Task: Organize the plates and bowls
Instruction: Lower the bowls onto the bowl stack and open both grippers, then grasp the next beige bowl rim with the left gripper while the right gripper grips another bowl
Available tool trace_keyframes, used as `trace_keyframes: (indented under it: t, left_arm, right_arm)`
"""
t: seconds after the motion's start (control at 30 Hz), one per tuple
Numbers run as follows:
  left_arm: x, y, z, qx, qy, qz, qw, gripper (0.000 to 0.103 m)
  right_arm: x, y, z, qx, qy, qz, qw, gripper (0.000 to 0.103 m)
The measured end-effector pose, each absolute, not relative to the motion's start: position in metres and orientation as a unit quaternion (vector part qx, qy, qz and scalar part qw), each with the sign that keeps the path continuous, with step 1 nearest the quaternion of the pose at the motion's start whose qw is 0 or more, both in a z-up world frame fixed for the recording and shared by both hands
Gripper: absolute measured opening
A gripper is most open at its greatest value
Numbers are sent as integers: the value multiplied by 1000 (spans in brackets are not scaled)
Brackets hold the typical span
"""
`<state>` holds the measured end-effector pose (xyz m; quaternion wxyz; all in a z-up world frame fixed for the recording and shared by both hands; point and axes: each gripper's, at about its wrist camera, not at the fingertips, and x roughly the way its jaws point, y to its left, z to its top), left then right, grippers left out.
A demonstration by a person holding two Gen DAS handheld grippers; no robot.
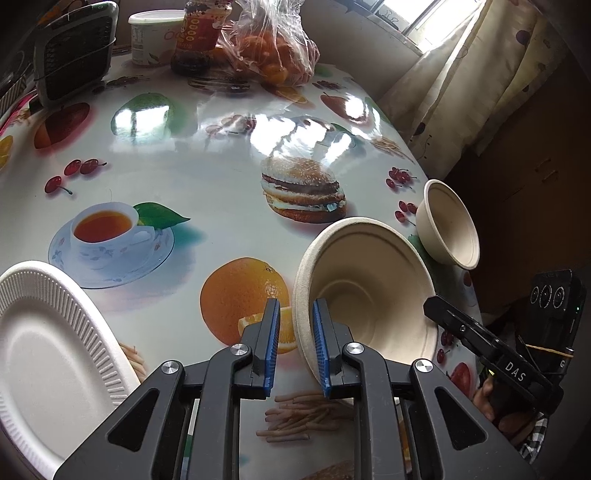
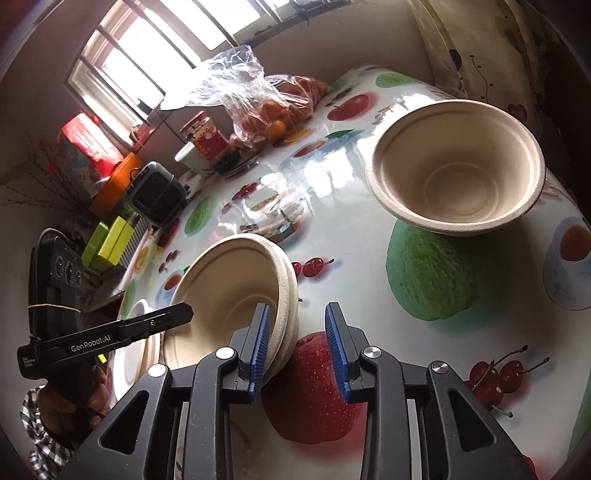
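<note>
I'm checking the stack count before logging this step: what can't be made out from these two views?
- Bowl stack: right wrist view shows layered rims, but the right gripper covers their near edge, so no exact count.
- Left gripper: grip on the rim is unclear, since the near pad hides the contact.
- White plate: cut off by the left wrist view's edge.
- Jar label: too blurred to read.

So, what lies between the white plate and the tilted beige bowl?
In the left wrist view, only printed tablecloth between white plate and beige bowl.
</note>
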<state>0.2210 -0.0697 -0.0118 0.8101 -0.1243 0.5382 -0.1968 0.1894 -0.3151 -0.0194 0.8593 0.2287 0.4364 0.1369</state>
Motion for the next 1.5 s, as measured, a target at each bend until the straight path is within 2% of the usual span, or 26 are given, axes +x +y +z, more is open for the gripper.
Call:
trace_keyframes:
  t: [0.07, 0.33, 0.57, 0.77, 1.03, 1.5]
  left_arm:
    - [221, -68, -8, -121, 535, -187, 815, 27]
    - [223, -73, 27, -122, 509, -189, 831, 28]
    - [236, -131, 61, -89, 483, -240, 837, 28]
    - [253, -187, 64, -78, 495, -276, 820, 28]
    - [277, -231, 44, -73, 515, -286, 805, 28]
    - [303, -242, 5, -64, 550, -264, 790, 28]
  right_arm:
    - [187, -321, -19, 237, 435, 134, 859, 37]
    - [175, -358, 10, 239, 403, 109, 877, 37]
    - [166, -402, 51, 200, 365, 56, 908, 37]
    - [167, -434, 73, 167, 352, 15, 921, 37]
    - [181, -464, 52, 165, 366, -8, 916, 37]
    - [216, -466, 14, 176, 400, 2, 899, 37]
